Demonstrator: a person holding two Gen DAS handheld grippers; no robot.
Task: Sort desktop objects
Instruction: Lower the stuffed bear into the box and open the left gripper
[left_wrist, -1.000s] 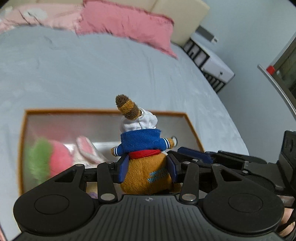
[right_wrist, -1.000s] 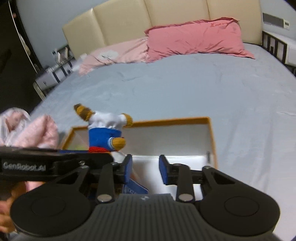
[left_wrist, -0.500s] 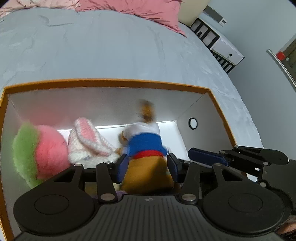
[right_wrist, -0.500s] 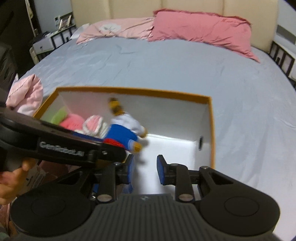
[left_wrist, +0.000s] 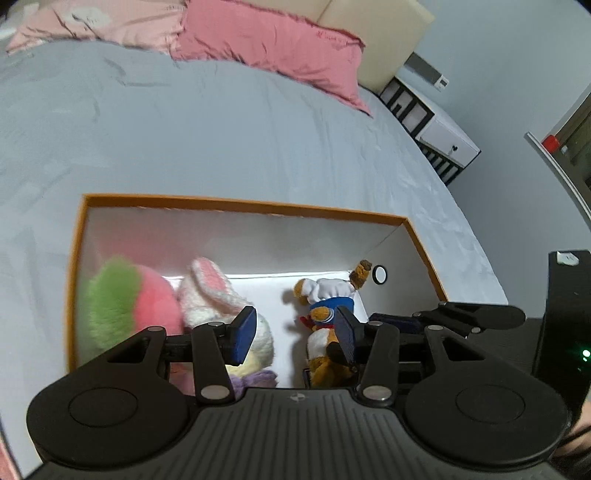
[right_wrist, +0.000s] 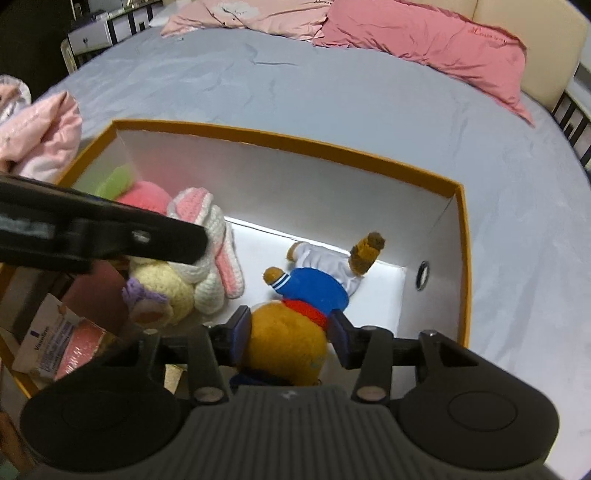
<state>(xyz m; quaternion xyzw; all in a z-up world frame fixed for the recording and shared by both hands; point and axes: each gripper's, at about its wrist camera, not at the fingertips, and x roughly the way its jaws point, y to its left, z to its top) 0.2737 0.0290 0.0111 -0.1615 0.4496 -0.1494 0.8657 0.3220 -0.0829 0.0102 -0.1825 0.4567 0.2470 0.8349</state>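
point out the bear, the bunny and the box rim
bear (right_wrist: 314, 291), right wrist view, blue jacket
bunny (right_wrist: 218, 236), right wrist view, pink-lined ear
box rim (left_wrist: 240, 202), left wrist view, far orange edge

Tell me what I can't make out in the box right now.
- Bear toy: face hidden in both views, lying head-away.
- Right hand-held gripper: pad contact on the bear unclear.
- Carton in right view: label partly legible; left hand-held gripper body covers what's behind.

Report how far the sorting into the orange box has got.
Done: pink-green plush, crocheted bunny and sailor bear lie in the orange box. In hand: nothing; left gripper is open, right gripper straddles the bear, jaws just opening. Left: withdraw both; pink cloth lies outside on the bed.
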